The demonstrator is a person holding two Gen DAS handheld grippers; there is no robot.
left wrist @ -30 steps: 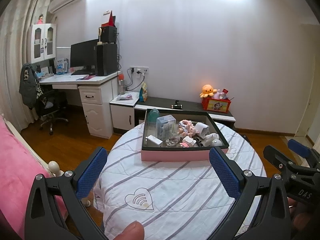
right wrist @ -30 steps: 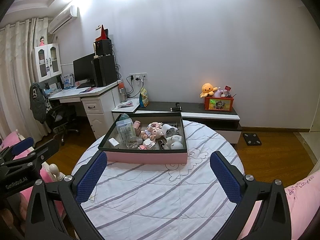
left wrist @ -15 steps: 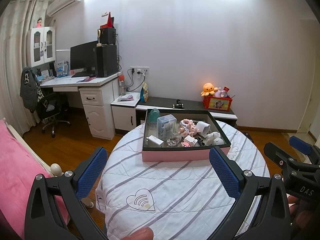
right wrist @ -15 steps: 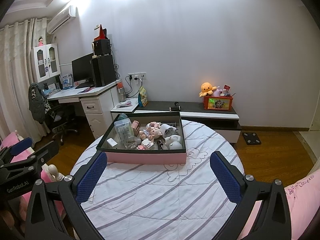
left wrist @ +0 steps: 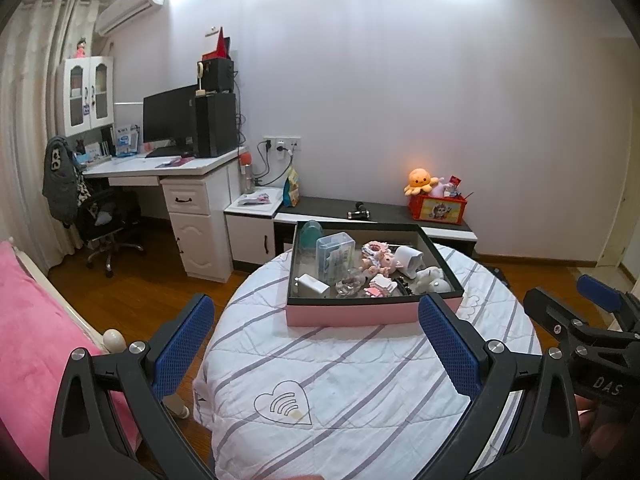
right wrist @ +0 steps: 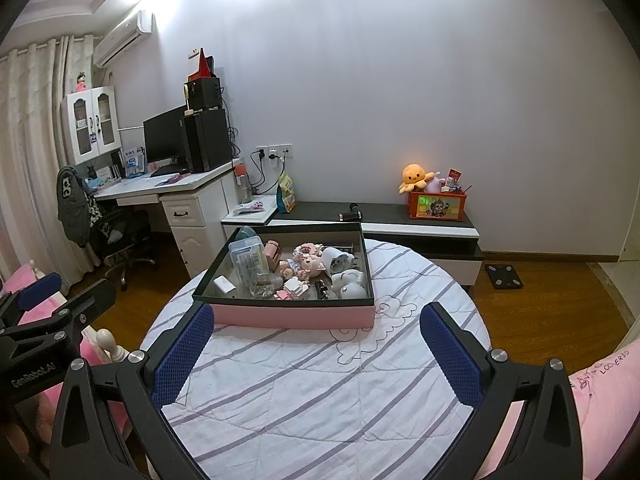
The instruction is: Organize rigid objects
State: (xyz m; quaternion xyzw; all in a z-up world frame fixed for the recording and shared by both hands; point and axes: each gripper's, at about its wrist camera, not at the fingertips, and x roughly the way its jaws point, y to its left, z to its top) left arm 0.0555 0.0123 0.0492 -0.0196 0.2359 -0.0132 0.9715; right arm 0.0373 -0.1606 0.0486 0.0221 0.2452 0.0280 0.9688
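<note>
A pink box with a black rim [left wrist: 352, 314] [right wrist: 292, 316] sits at the far side of a round table covered in a striped white cloth [left wrist: 360, 380] [right wrist: 320, 392]. It holds several small things: a clear plastic case [left wrist: 335, 256] [right wrist: 251, 258], a white charger block [left wrist: 312, 285], a pink doll [left wrist: 378, 262] [right wrist: 306, 266], a white cup [left wrist: 410, 258] and white figures [right wrist: 350, 284]. My left gripper [left wrist: 316, 344] is open and empty, short of the box. My right gripper [right wrist: 316, 348] is open and empty, also short of the box.
A white desk [left wrist: 172, 168] with monitor and a black office chair [left wrist: 108, 220] stand at the left. A low dark cabinet [left wrist: 380, 216] with an orange toy box [left wrist: 438, 208] runs along the back wall. Pink bedding [left wrist: 36, 340] lies at the left.
Both grippers have drawn back and risen slightly, so the table and box sit a little lower and farther in view. Both stay open and empty.
</note>
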